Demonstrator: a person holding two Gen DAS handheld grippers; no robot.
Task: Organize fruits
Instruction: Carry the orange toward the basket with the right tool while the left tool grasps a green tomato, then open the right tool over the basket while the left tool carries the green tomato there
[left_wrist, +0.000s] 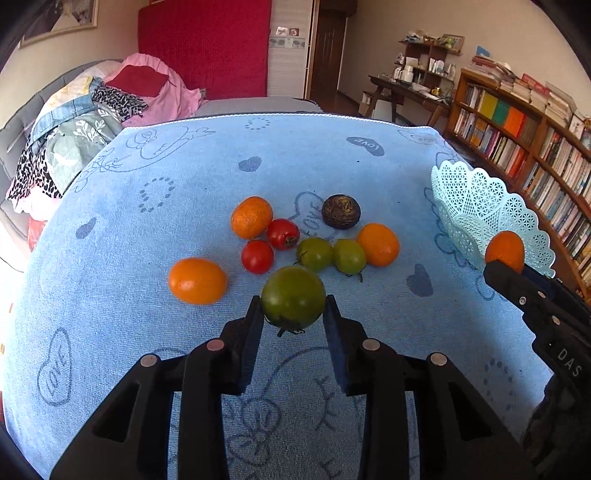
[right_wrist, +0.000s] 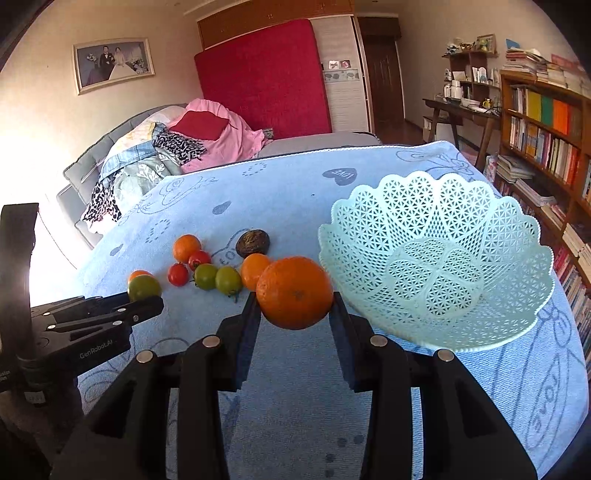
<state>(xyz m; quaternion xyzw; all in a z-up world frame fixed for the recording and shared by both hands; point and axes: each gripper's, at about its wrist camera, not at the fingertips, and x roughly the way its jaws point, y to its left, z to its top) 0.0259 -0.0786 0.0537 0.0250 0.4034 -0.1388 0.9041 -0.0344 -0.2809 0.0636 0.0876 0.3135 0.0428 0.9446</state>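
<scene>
- Far left: orange fruit (left_wrist: 197, 280) lies alone on the blue towel (left_wrist: 110, 295), apart from the cluster. Open cloth all around it, an easy approach.
- Left gripper (left_wrist: 293, 314): fingers clamped on the green tomato (left_wrist: 293, 297), pads at its widest sides, stem end hanging down. The fruit looks clear of the cloth. Judged soft-skinned and smooth, so likely to bruise or slip under a hard squeeze; a light grip across the middle suits it.
- Centre cluster: mandarin (left_wrist: 251, 217), two red tomatoes (left_wrist: 283, 233), two small green tomatoes (left_wrist: 314, 254), another orange fruit (left_wrist: 378, 244) and a dark wrinkled fruit (left_wrist: 341, 211). Several touch, so a pick here risks nudging a neighbour into a roll.
- Right gripper (right_wrist: 295, 314): fingers closed on an orange (right_wrist: 294, 291), just beside the basket rim. Firm rind and a round shape; probably heavier than the tomatoes.
- Far right: lattice basket (right_wrist: 517, 236), empty, near the table's right edge. Light plastic, which may slide if bumped. Room above it is clear; bookshelves (right_wrist: 546, 140) stand well behind.
</scene>
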